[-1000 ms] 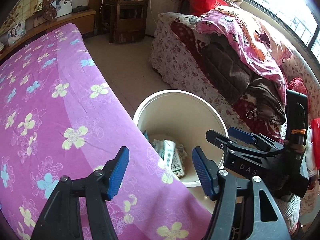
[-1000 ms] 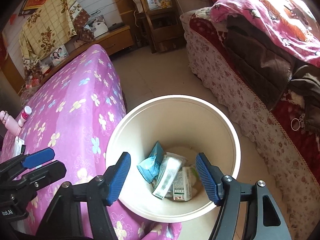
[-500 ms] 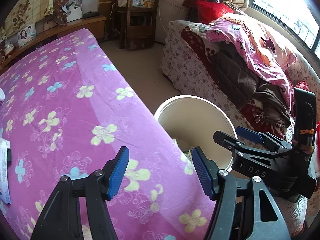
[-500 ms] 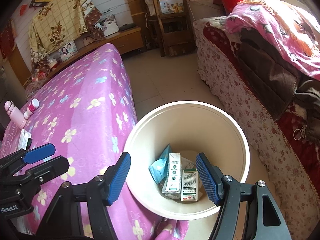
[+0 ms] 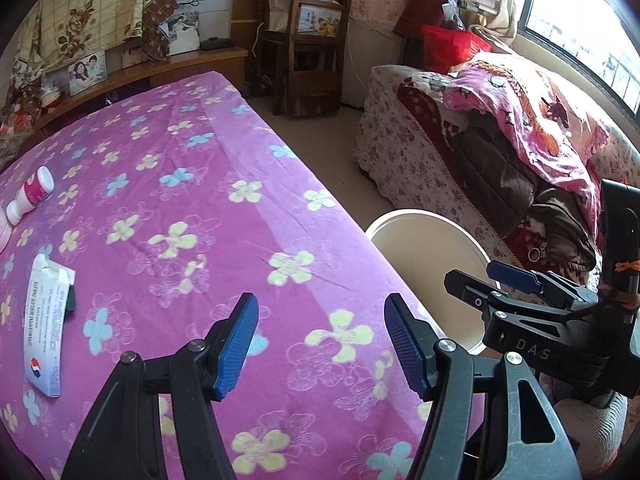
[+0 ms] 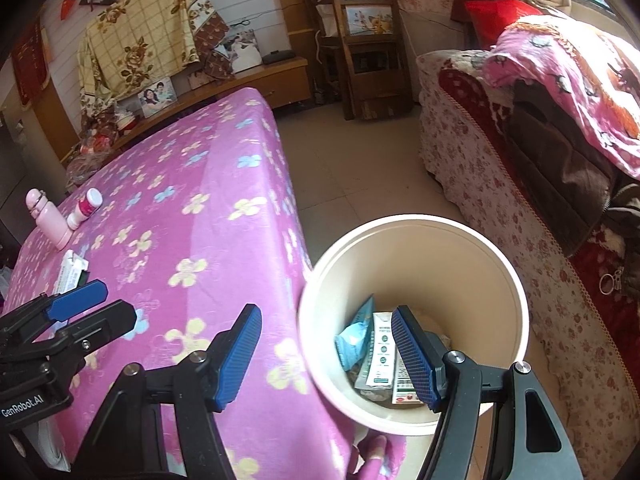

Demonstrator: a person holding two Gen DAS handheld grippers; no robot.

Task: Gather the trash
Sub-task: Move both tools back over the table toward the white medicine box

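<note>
Both pairs of tongs gape empty above the purple flowered worktop cloth [image 5: 168, 200]. The flat white printed carton [image 5: 46, 328] lies far to the left of the left tongs [image 5: 321, 346], its long axis running away from the camera, well apart from the right tongs [image 6: 326, 356], which hover by the cream round plastic bin [image 6: 516, 280], so the left hand looks nearer.

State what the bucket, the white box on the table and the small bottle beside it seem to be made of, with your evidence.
Bucket: probably plastic; smooth, cream, thin even rim.
Box: printed cardboard; flat faces, open flap.
Bottle: likely plastic; glossy white with pink label.
</note>
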